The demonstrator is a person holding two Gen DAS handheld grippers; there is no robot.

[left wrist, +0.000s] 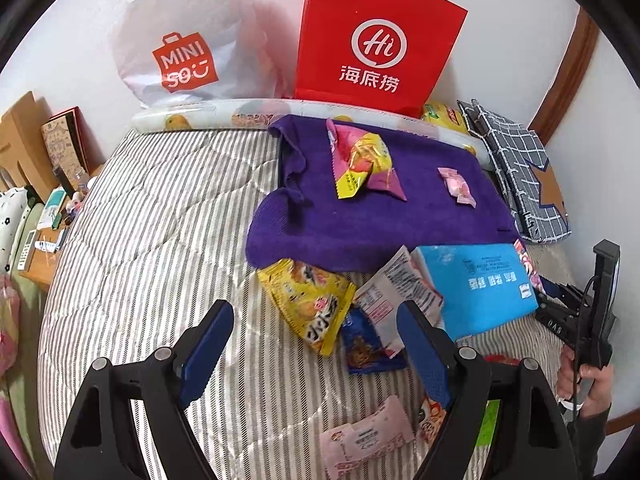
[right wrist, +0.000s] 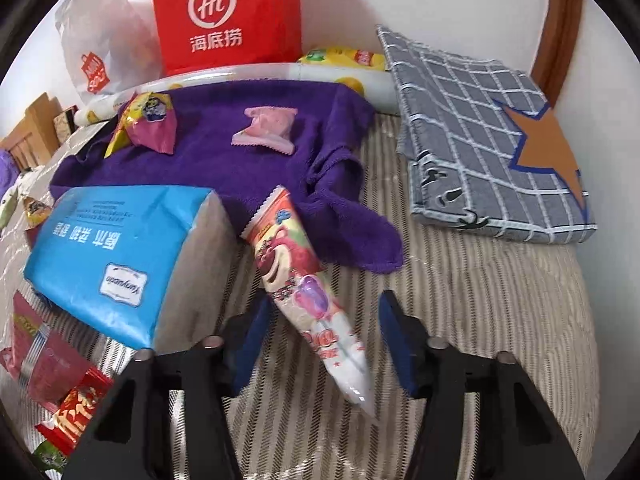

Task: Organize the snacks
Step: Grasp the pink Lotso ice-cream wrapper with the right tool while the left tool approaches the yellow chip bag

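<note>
A purple towel [left wrist: 360,216] lies on the striped bed and also shows in the right wrist view [right wrist: 224,148]. On it lie a pink-and-yellow snack bag [left wrist: 362,160] [right wrist: 150,124] and a small pink candy packet [left wrist: 458,186] [right wrist: 266,130]. My left gripper [left wrist: 316,344] is open above a yellow snack bag [left wrist: 312,300], a blue packet [left wrist: 366,346] and a white packet [left wrist: 394,292]. My right gripper [right wrist: 320,336] is open, its fingers on either side of a cone-shaped snack wrapper [right wrist: 304,280] on the bed. A blue tissue pack [left wrist: 484,284] [right wrist: 120,252] lies beside it.
A red paper bag [left wrist: 380,40] and a white plastic bag [left wrist: 184,40] stand against the wall. A folded grey checked cloth [right wrist: 488,136] lies at the right. More snack packets [right wrist: 60,380] lie at the left, a pink one [left wrist: 366,436] near the left gripper. A cluttered bedside table [left wrist: 44,240] stands left.
</note>
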